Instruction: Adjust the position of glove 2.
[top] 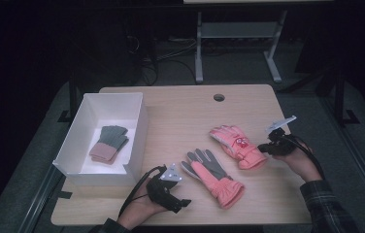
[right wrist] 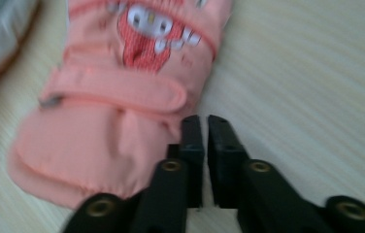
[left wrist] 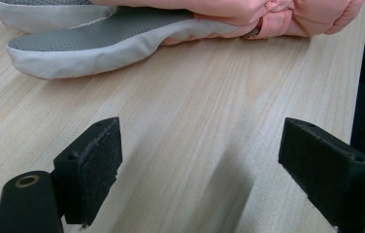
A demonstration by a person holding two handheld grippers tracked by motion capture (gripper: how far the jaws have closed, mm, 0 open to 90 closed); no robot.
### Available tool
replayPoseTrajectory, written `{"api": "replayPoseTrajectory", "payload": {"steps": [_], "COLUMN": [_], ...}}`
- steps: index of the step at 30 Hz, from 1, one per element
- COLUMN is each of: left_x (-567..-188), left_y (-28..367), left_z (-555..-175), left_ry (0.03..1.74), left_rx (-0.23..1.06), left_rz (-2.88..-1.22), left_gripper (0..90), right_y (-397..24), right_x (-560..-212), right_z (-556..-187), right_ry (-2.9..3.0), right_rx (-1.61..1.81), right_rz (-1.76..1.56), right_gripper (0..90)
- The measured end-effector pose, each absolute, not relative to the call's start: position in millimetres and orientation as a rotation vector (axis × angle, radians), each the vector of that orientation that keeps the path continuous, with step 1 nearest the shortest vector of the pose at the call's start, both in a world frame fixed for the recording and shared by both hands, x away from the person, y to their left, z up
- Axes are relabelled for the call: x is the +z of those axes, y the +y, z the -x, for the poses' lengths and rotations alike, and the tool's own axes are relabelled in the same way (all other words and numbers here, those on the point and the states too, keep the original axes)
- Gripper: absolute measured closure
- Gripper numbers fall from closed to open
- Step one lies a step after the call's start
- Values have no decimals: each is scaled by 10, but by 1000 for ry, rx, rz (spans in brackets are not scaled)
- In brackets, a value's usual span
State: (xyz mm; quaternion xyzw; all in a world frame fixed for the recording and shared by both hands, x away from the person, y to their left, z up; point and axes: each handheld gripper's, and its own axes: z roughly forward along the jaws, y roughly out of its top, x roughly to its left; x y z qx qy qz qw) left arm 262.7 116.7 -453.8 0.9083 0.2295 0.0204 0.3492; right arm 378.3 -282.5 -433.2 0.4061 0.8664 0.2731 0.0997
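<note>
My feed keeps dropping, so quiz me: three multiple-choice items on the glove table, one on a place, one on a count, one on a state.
1. Where does the grey-and-pink knit glove lie?
A. in the white box
B. on the bare table
C. on the floor

2. How many pink ski gloves lie on the table?
A. one
B. two
C. four

3. How do the left gripper jaws stand?
A. clamped on a glove
B. wide apart with nothing between them
C. shut on the box wall

Answers:
1 A: the high view shows it on the box floor.
2 B: one palm-up glove lies near the left gripper, and one with a cartoon patch lies by the right gripper.
3 B: the left gripper view shows bare wood between them.
</note>
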Motion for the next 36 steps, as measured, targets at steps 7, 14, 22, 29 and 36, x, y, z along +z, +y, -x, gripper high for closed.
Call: {"api": "replayPoseTrajectory", "payload": {"steps": [7, 14, 22, 29, 36], "left_x": [-4527, -4523, -4528, -4538, -4539], "left_y": [1197, 1200, 1193, 1190, 1193], "left_z": [-2646, -2640, -2638, -2636, -2644], "left_ry": [602, 598, 599, 606, 609], "left_rx": [61, 63, 52, 58, 62], "left_rz": [-2352, -2349, -2353, -2354, -2358], "left_gripper": [154, 154, 154, 154, 154], "right_y": [-2691, -2368, -2190, -2193, -2236], "right_x": [-4086, -4202, -4435, -4464, -4448], "right_z": [-3864, -3990, -4065, -4063, -4034], "right_ry": [2517, 2609, 2658, 2661, 2632], "right_rx": [997, 925, 814, 822, 872], "right_rz": [-1264, -1222, -1235, -1256, -1255], "right_gripper": [608, 513, 534, 679, 859]}}
